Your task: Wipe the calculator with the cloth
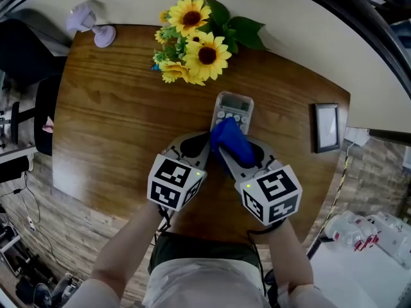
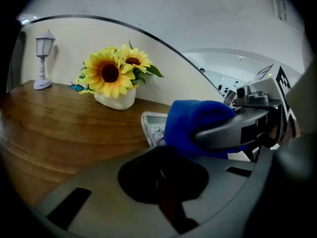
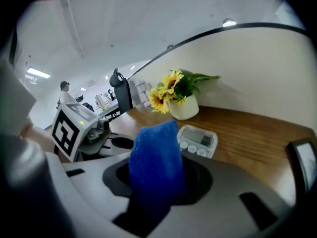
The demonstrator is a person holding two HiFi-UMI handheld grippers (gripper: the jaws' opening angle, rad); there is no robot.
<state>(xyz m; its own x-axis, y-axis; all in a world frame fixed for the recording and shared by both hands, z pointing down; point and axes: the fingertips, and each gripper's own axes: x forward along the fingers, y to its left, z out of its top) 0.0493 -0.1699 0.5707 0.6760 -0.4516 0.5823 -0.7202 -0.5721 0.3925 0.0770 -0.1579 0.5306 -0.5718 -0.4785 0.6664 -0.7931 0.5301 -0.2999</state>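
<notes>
Left tongs: clenched together, at 7 o'clock of the calculator, tips just beside its near left corner; contact not confirmable.
Right tongs: clenched on the blue cloth, at 6 o'clock of the calculator, close beside the left tongs.
Blue cloth: bunched in the right tongs, standing up out of them, overlapping the near half of the calculator in the head view; actual touch on the keys not confirmable.
Calculator: flat on the surface, near its centre, display end toward 12 o'clock; display and top key rows uncovered, lower keys hidden behind the cloth.
Surface: brown wood grain, rounded far edge against a pale wall.
Sunflower pot: upright at 11 o'clock of the calculator, apart from it, by the far edge.
Small lamp: pale lilac, upright at the far left corner, about 10 o'clock, well apart from the calculator.
Picture frame: at 3 o'clock of the calculator, near the right edge, apart from it.
Marker cubes: one on each gripper, nearest the person, at 6 o'clock of the tongs.
</notes>
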